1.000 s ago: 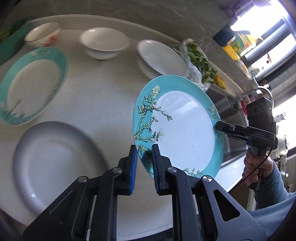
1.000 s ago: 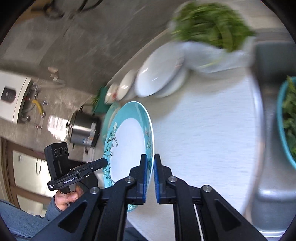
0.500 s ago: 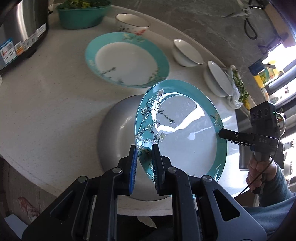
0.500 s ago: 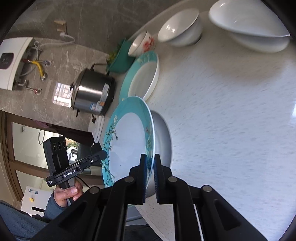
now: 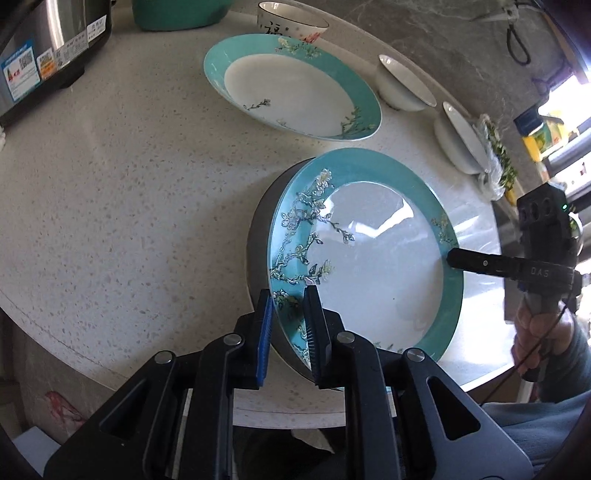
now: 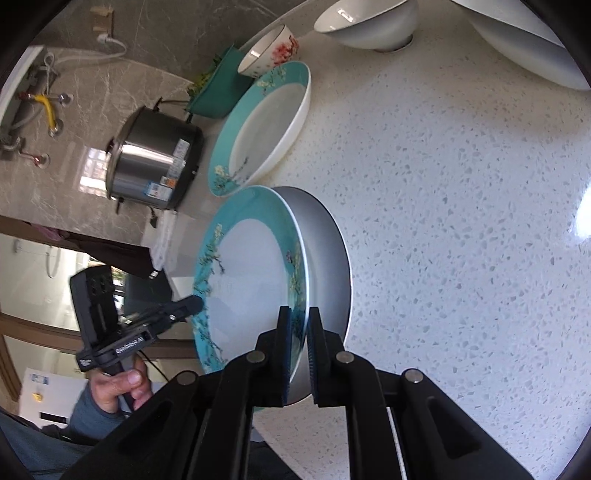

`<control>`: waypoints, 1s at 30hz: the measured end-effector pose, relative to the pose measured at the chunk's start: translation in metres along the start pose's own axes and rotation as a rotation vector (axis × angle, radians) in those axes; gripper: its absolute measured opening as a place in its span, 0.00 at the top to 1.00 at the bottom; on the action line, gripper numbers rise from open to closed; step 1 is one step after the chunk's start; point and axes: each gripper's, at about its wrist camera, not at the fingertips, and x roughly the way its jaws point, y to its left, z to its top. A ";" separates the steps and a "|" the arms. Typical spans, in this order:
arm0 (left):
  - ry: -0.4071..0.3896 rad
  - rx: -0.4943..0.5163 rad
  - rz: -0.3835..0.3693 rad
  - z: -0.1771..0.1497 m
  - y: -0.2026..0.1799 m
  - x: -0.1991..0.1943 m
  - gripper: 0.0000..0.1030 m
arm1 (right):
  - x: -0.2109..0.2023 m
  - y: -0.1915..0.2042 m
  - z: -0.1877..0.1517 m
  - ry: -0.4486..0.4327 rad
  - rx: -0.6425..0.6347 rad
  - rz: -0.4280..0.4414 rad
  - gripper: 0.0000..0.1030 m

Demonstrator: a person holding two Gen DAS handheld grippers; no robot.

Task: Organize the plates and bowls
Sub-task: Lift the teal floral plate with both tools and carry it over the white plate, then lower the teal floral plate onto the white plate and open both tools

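Where the pale speckled stone worktop (image 5: 129, 192) curves under a grey marbled wall (image 6: 155, 40), a steel rice cooker (image 6: 151, 166), a teal basin (image 6: 218, 92), a flowered bowl (image 5: 291, 24), a white bowl (image 5: 402, 86) and 2 stacked white dishes (image 5: 461, 140) line its back. The left tongs (image 5: 287, 326) and right tongs (image 6: 296, 352) each pinch opposite rims of the teal blossom-patterned plate (image 5: 373, 254), tilted above a plain grey plate (image 6: 325, 266) lying on the worktop. A second teal plate (image 5: 291, 85) lies just beyond, apart.

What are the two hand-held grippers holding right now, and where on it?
Both grip the teal blossom plate by its rim, on opposite edges: the left hand-held gripper at the flowered edge, the right hand-held gripper across from it, above the grey plate.
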 end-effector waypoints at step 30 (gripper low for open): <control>0.033 0.215 0.187 0.004 -0.032 0.019 0.63 | 0.042 0.079 -0.017 0.031 -0.356 -0.562 0.71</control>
